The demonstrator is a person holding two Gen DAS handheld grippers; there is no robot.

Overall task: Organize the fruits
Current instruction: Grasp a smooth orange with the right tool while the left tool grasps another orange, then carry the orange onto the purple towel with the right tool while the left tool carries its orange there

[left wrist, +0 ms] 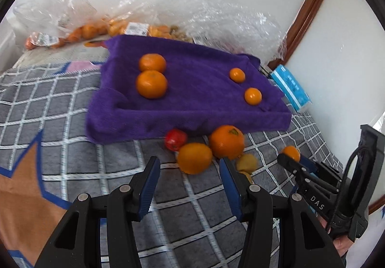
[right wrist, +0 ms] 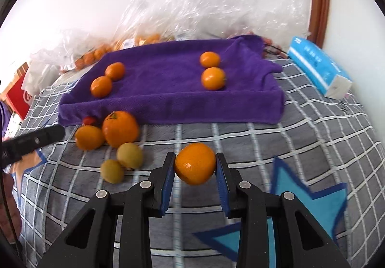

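A purple towel point(left wrist: 192, 99) point(right wrist: 168, 99) lies on the checked bed cover, with two larger oranges point(left wrist: 151, 84) at its left and two small ones point(left wrist: 252, 96) at its right. In front of it lie a big orange point(left wrist: 226, 141) point(right wrist: 120, 128), a second orange point(left wrist: 195, 158) point(right wrist: 89, 137), a red fruit point(left wrist: 175, 139) and two yellow fruits point(right wrist: 130, 155). My left gripper point(left wrist: 190, 179) is open and empty, just short of the second orange. My right gripper point(right wrist: 195, 169) is shut on a small orange point(right wrist: 195, 163) point(left wrist: 291, 153), held just above the cover.
Clear plastic bags point(left wrist: 192, 3) with more oranges lie behind the towel by the white wall. A blue tissue pack point(left wrist: 291, 87) point(right wrist: 317, 66) lies right of the towel. A red box point(right wrist: 19, 94) stands at the far left.
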